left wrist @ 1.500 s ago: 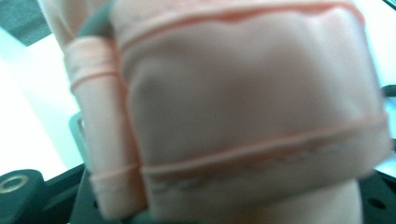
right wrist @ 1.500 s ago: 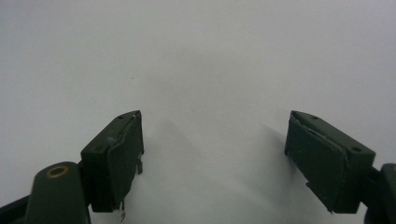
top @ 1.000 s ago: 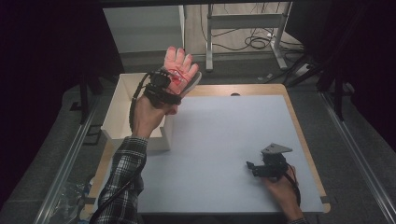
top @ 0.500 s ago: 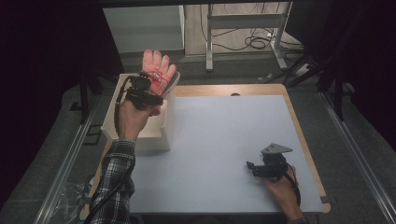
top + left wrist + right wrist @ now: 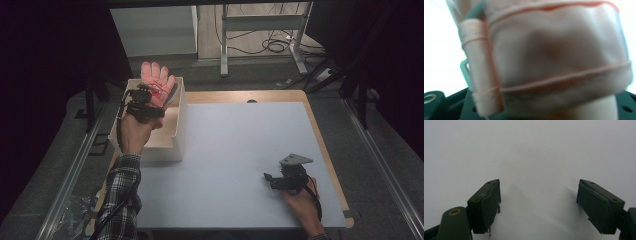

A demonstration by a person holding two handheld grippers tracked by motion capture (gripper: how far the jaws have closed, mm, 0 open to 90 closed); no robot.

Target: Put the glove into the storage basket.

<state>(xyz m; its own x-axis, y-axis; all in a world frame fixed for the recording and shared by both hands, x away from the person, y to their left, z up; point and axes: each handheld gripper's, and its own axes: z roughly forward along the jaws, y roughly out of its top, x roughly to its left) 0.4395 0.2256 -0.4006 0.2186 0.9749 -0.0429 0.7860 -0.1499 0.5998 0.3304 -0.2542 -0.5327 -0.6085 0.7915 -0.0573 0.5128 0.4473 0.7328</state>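
pink glove (image 5: 158, 86) apparently in left gripper (image 5: 150, 97), over box (image 5: 177, 131)

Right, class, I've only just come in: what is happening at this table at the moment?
A person works at a white table with a gripper in each hand. The left gripper is shut on a pink glove and holds it up over an open white box at the table's left edge; the glove is not yet in the box. The right gripper rests on the table near the front right, its jaws open with nothing between them.
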